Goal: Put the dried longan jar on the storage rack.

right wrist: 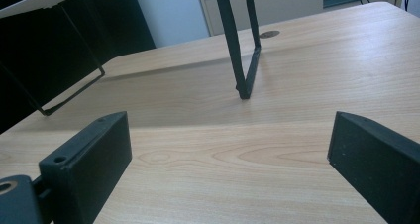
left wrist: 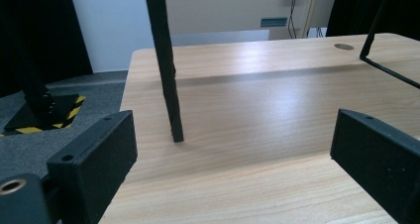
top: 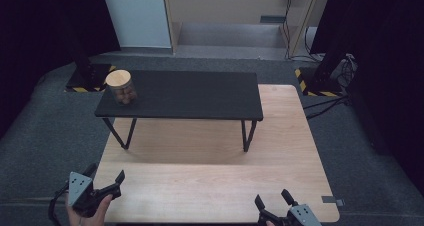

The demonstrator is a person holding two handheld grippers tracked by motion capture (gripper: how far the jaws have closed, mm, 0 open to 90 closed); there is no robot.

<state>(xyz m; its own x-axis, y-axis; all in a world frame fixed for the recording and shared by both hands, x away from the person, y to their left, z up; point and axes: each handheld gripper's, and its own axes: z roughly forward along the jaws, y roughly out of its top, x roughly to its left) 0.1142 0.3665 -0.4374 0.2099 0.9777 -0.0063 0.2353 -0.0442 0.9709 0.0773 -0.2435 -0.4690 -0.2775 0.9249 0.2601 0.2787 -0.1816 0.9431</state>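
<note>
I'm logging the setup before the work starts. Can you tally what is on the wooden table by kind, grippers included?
Black shelf standing on the wooden table: 1
Jar with a wooden lid, on the shelf's left end: 1
Grippers, both open and holding nothing: 2, the left gripper and the right gripper
Total: 4

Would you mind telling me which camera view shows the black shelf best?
The high view: the black shelf shows whole there, top and legs, with a jar standing on its left end. The left gripper view catches just one leg; the right gripper view shows two leg frames from below.
</note>
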